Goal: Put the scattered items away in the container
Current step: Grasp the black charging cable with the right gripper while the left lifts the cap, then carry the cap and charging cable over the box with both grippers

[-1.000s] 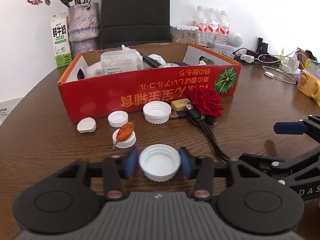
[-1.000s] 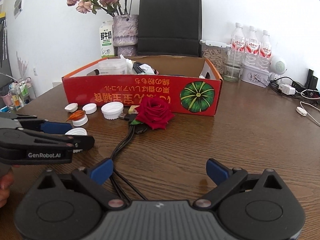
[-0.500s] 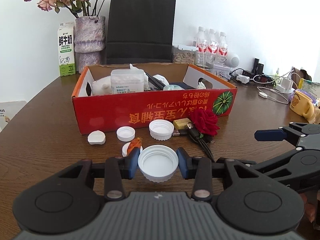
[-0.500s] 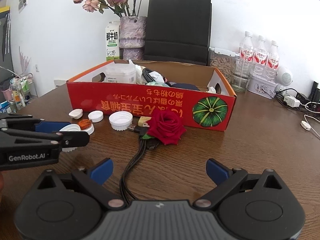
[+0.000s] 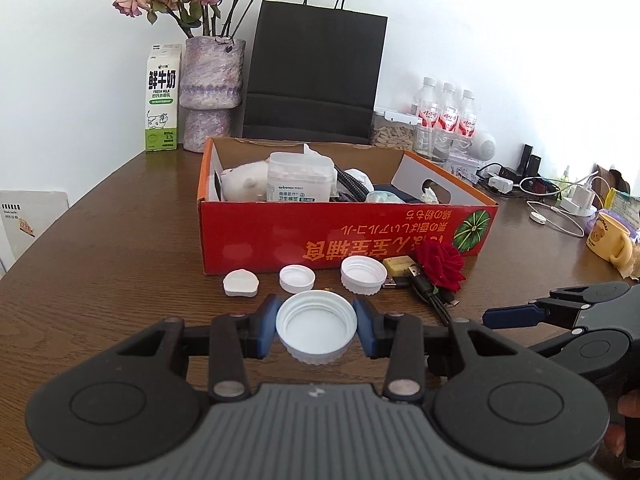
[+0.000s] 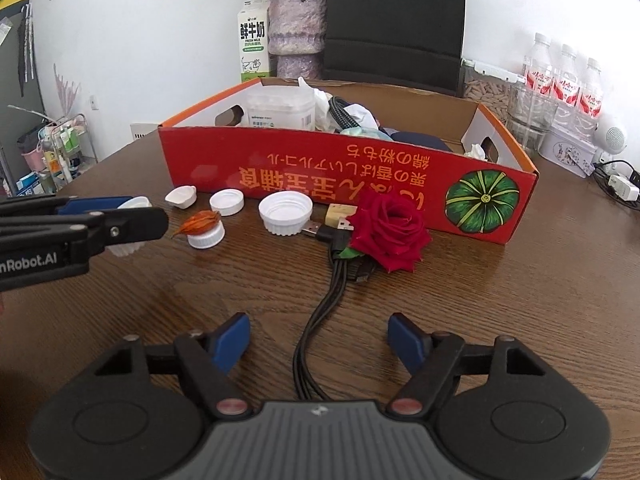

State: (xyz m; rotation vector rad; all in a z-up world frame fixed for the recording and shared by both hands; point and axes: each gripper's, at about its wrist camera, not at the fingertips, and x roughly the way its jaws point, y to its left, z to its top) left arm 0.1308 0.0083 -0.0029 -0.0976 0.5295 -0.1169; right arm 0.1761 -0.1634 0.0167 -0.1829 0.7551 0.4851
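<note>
I've got the left gripper (image 5: 316,330) clamped on a white cap (image 5: 316,332), pads on its ribbed sides, open face up, held off the table in front of the red box (image 5: 340,232). The cap looks light, rigid plastic; the ribs give the pads bite, so a side grip should do, no need to squeeze hard. The box sits at 12 o'clock from it.

My right gripper (image 6: 318,344) holds nothing, its jaws closing with the black cable (image 6: 316,332) running between them, pads not on it yet. The cable is limp and will dangle and drag; I'd take it near the bundled plug end at 12 o'clock. A rose (image 6: 390,232) lies on that end: soft and fragile, so pinch it gently low down. More caps (image 6: 285,213) stay loose at 11 o'clock.
</note>
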